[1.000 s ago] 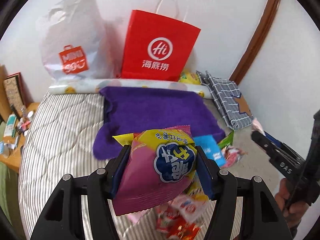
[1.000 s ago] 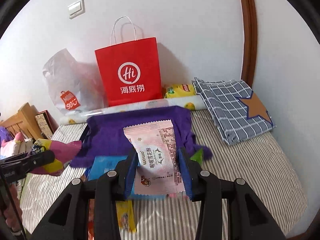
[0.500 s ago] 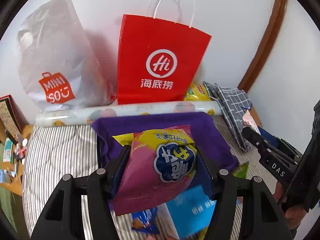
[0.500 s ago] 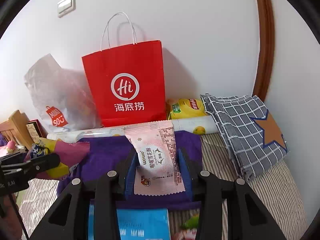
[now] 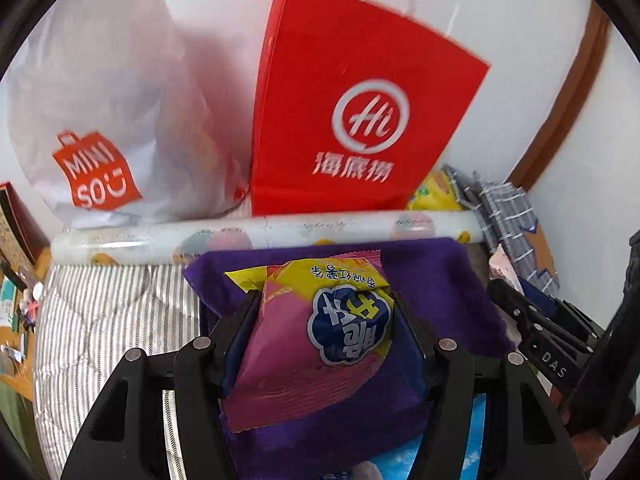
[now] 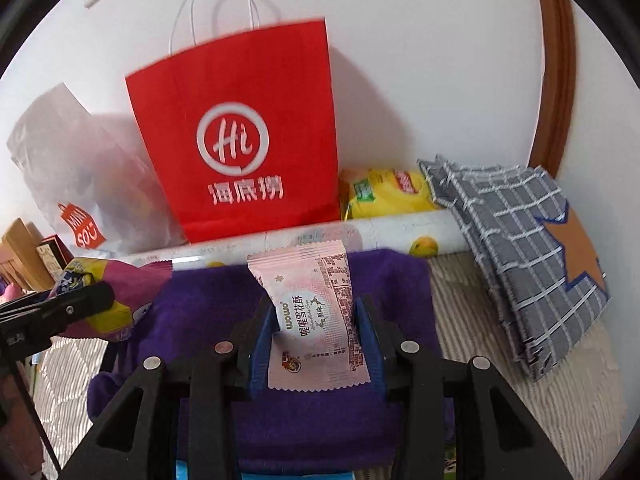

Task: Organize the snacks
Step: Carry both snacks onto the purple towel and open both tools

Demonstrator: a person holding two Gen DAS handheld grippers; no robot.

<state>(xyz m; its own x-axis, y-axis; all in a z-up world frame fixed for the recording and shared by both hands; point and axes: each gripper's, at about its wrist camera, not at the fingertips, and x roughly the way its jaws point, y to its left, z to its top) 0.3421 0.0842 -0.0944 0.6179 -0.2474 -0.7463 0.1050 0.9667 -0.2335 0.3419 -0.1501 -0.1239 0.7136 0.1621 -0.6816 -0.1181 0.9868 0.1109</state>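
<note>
Left tool (image 5: 324, 320) clamped on pink chip bag (image 5: 316, 344). Right tool (image 6: 316, 320) clamped on pink snack pack (image 6: 316, 320). Both above purple cloth (image 6: 312, 420), facing red bag (image 6: 240, 132).

"Hi" on red paper bag (image 5: 360, 112)

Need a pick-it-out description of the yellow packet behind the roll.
Find the red paper carrier bag standing against the white wall. Right beside it, behind the long white printed roll, lies the yellow snack packet, wedged against folded grey checked cloth; nothing else there is yellow.
</note>
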